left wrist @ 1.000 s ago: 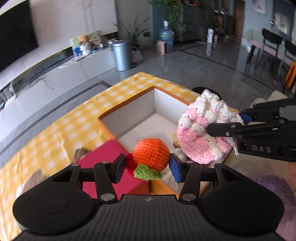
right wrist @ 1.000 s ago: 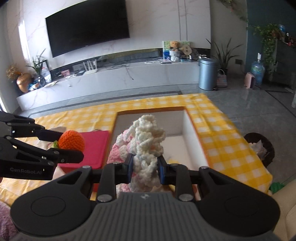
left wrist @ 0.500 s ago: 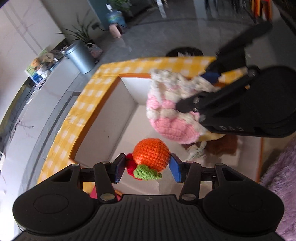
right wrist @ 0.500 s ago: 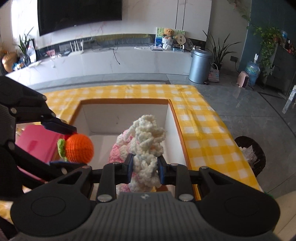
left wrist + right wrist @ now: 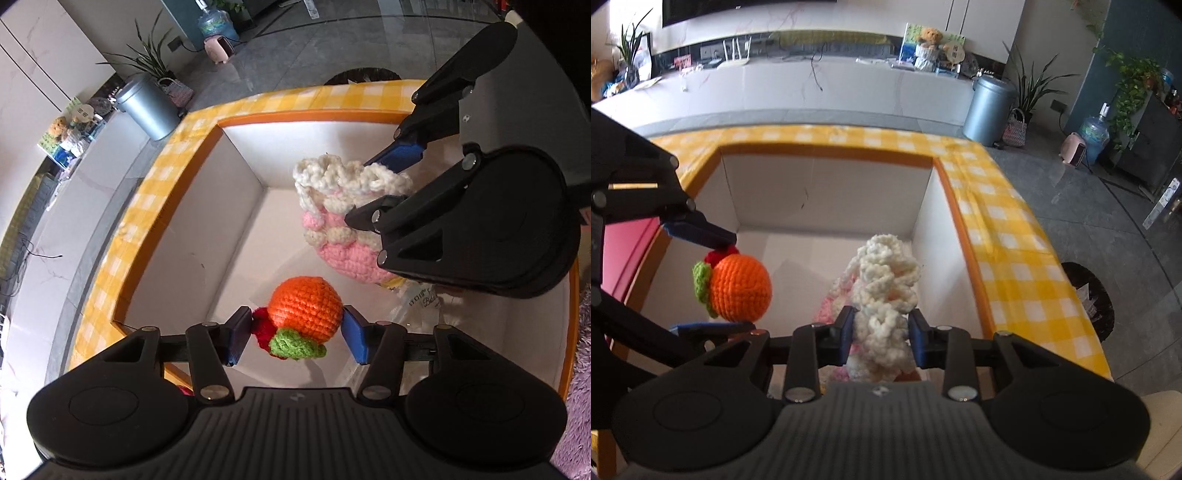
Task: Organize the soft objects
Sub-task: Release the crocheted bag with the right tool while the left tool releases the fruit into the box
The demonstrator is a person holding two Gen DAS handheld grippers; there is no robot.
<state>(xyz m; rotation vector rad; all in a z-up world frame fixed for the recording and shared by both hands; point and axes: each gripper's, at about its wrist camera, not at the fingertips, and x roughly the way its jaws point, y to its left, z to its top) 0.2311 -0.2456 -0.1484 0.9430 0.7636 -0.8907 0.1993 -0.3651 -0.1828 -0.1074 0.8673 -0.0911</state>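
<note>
An orange crochet fruit point(image 5: 304, 308) with a green leaf and a red bit sits between the blue pads of my left gripper point(image 5: 297, 326), whose jaws are opening; the pads still touch it. It hangs over the white box point(image 5: 207, 147) with the orange rim. My right gripper point(image 5: 881, 326) grips the white ruffled top of a pink and white crochet pouch point(image 5: 886, 280); its jaws are opening too, yarn still filling the gap. In the left wrist view the pouch point(image 5: 343, 229) hangs inside the box from the right gripper point(image 5: 360, 190). The right wrist view shows the fruit point(image 5: 738, 288) in the left gripper point(image 5: 737, 282).
The box point(image 5: 827, 149) sits in a yellow checked cloth point(image 5: 1008, 236). A pale packet point(image 5: 421, 295) lies on its floor. A red block point(image 5: 628, 251) is left of the box, a purple fluffy mat point(image 5: 580, 406) to the right. A grey bin point(image 5: 988, 107) and a black basket point(image 5: 1086, 295) stand on the floor.
Both grippers came down over the box with their crochet pieces and now point into it. The left one rolled. Both pairs of pads stand slightly wider apart.
</note>
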